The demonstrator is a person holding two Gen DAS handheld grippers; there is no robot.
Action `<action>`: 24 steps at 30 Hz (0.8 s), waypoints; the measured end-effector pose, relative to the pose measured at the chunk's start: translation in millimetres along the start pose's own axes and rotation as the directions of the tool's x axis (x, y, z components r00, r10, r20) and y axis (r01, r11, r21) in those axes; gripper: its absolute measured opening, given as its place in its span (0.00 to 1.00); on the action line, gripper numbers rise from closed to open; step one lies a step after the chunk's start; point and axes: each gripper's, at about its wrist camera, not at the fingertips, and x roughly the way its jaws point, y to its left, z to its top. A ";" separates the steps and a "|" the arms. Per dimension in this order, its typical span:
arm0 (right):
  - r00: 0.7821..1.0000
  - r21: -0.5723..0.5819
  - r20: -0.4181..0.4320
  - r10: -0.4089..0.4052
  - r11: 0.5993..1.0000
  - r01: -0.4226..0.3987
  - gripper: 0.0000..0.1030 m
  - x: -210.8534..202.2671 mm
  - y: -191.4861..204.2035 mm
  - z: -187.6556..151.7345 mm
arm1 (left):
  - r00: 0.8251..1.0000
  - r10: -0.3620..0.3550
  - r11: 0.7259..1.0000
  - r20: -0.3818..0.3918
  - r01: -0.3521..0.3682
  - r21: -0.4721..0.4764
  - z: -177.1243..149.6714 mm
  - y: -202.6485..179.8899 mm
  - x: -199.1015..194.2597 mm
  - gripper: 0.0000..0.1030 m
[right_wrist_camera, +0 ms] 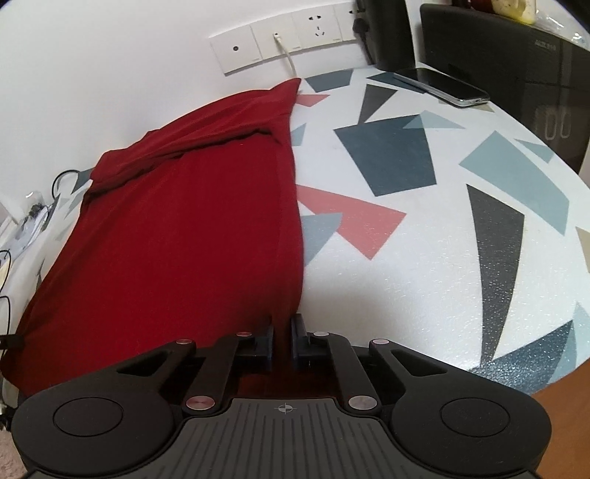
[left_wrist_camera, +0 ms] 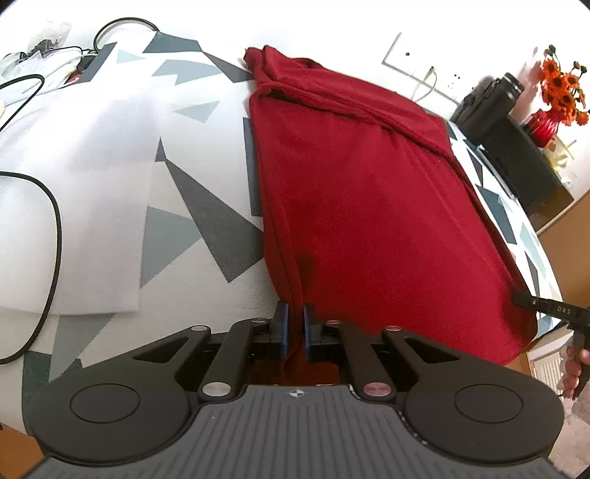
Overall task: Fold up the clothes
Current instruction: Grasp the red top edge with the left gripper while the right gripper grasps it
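Note:
A dark red garment (left_wrist_camera: 368, 206) lies lengthwise on the patterned table, folded into a long strip, with its far end bunched near the wall. My left gripper (left_wrist_camera: 295, 320) is shut on the garment's near left corner, red cloth pinched between the blue pads. In the right wrist view the same red garment (right_wrist_camera: 177, 228) fills the left half, and my right gripper (right_wrist_camera: 282, 331) is shut on its near right corner. The right gripper's tip (left_wrist_camera: 531, 300) also shows at the cloth's right edge in the left wrist view, with a hand behind it.
The tabletop (right_wrist_camera: 405, 258) is white with grey, blue and red shapes. A phone (right_wrist_camera: 442, 86) and a black box (right_wrist_camera: 516, 73) sit at the far right. White foam sheets (left_wrist_camera: 84, 206) and black cables (left_wrist_camera: 55, 235) lie left. Orange flowers (left_wrist_camera: 560, 88) stand by the wall sockets (right_wrist_camera: 287, 33).

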 end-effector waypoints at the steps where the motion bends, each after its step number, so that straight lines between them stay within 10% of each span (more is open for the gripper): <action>1: 1.000 0.008 0.005 0.005 1.000 -0.005 0.07 -1.9 -0.6 -0.5 | 1.000 -0.003 1.000 0.006 0.003 -0.001 -0.2 0.1 -1.7 0.08; 24: 0.989 0.110 0.128 0.079 0.990 -0.094 0.06 -47.9 5.1 0.7 | 0.975 -0.143 0.990 0.170 0.138 0.041 0.9 -3.1 -52.0 0.07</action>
